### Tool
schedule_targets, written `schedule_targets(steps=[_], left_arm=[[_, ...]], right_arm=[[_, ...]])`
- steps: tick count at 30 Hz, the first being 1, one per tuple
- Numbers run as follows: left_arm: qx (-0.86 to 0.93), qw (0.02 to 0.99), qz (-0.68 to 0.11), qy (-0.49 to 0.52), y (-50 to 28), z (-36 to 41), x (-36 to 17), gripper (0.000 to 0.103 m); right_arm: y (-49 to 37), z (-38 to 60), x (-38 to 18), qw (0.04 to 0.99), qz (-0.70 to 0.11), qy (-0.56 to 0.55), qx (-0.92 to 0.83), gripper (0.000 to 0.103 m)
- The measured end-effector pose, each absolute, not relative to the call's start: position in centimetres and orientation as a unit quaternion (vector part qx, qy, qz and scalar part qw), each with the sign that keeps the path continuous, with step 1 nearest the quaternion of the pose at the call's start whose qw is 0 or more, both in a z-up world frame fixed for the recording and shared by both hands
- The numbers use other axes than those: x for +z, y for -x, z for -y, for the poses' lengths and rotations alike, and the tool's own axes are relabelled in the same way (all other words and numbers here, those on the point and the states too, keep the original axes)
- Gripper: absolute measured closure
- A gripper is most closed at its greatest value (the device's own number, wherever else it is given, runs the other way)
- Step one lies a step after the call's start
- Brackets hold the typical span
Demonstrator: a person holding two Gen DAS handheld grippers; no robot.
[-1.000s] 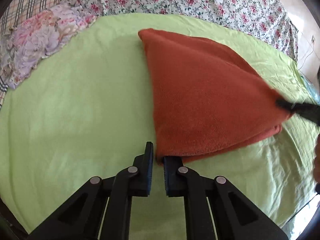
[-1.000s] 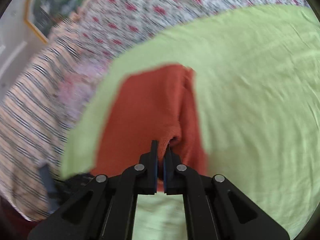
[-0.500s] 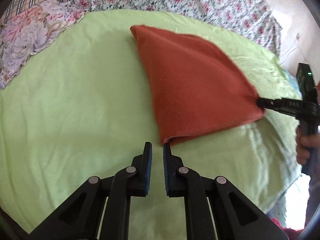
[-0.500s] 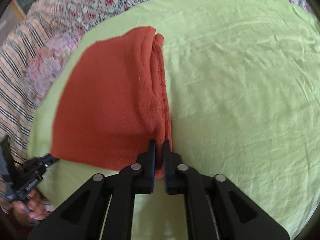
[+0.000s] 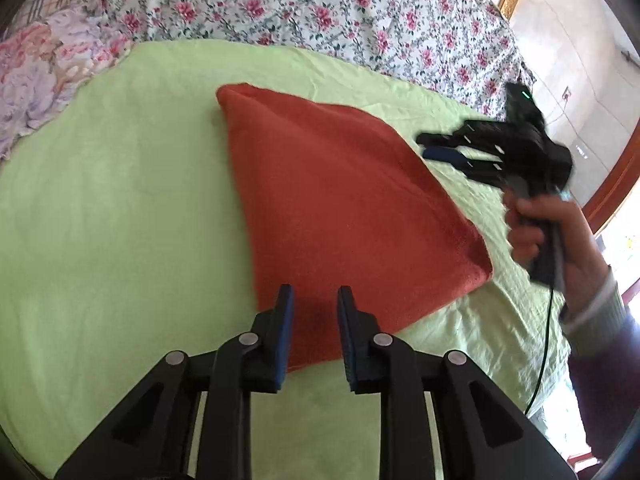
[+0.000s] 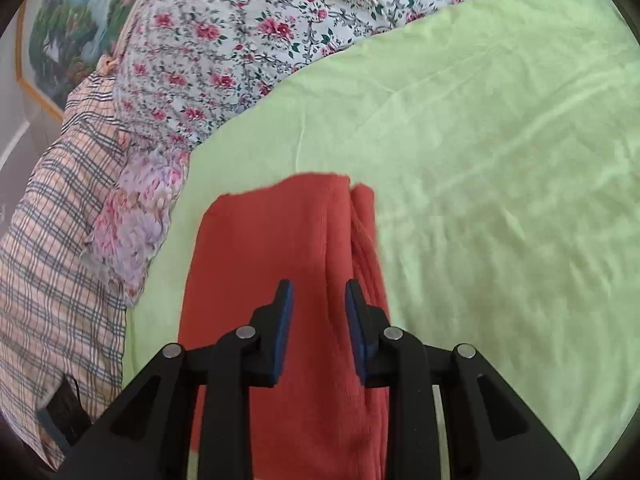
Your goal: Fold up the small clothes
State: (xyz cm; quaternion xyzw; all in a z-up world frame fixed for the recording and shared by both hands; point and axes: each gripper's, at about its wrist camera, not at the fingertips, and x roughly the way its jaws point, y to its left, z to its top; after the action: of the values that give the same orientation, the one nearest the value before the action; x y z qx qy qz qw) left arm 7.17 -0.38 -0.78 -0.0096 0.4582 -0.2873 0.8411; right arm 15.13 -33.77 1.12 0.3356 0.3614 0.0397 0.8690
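— Two grippers to report on. What do you find at the left one?

— I see the left gripper with its jaws apart; they have just been opening. Its blue pads stand clear of the cloth. The near corner of the folded red cloth shows in the gap between them, lying on the sheet below, not pinched.

— And the cloth beyond the tips?

— It spreads forward and to the right of the left gripper, flat on the green sheet, folded into a rough diamond with one corner pointing away from me. Bare green sheet lies to the left of the fingers.

— The right one?

— I see the right gripper likewise parted, its jaws having just been opening. Through its own camera the cloth runs straight ahead under the gap, with the stacked folded edges just inside the right finger. No pad presses on it. From the left wrist view that gripper hangs above the far right edge of the cloth, blurred, gripped by a hand in a striped cuff.

— Further out?

— Past the green sheet, ahead of both tools, I note a floral bedspread. Left of the right gripper sits a checked fabric with a pale flowered piece beside it. A framed picture hangs at the far upper left.
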Motion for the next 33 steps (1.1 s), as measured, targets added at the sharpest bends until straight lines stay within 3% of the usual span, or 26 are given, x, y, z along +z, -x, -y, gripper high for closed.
schedule_targets(steps=[2, 4, 7, 8, 9, 14, 23, 28, 33], left_arm=[[-0.290, 0.838, -0.462, 0.006, -7.2, 0.6, -1.3, 0.078], [-0.295, 0.830, -0.474, 0.001, -7.4, 0.8, -2.1, 0.064], [-0.282, 0.827, -0.486, 0.002, -8.0, 0.6, -2.8, 0.064], [-0.284, 0.826, -0.488, 0.010, -8.1, 0.5, -2.7, 0.064], [-0.286, 0.825, -0.486, 0.018, -8.2, 0.2, -2.5, 0.064], [-0.288, 0.813, -0.505, 0.026, -8.7, 0.5, -3.8, 0.064], [-0.290, 0.801, -0.521, 0.051, -8.9, 0.6, -5.5, 0.063], [-0.288, 0.799, -0.526, 0.045, -8.8, 0.7, -4.8, 0.064], [-0.281, 0.811, -0.507, 0.076, -8.7, -1.1, -2.5, 0.064]], right_arm=[[-16.5, 34.0, 0.9, 0.866, -0.367, -0.337, 0.042, 0.071], [-18.0, 34.2, 0.3, 0.861, -0.377, -0.339, 0.045, 0.069], [-19.5, 34.1, -0.8, 0.850, -0.396, -0.343, 0.060, 0.069], [-19.5, 34.0, -0.6, 0.852, -0.394, -0.339, 0.060, 0.084], [-19.0, 33.9, 0.0, 0.858, -0.385, -0.335, 0.060, 0.092], [-15.8, 33.3, 3.5, 0.895, -0.323, -0.304, 0.056, 0.092], [-18.2, 34.3, -1.5, 0.882, -0.381, -0.277, 0.008, 0.092], [-18.4, 33.8, -1.4, 0.886, -0.389, -0.254, -0.004, 0.091], [-13.3, 33.7, 1.6, 0.896, -0.351, -0.272, -0.006, 0.088]])
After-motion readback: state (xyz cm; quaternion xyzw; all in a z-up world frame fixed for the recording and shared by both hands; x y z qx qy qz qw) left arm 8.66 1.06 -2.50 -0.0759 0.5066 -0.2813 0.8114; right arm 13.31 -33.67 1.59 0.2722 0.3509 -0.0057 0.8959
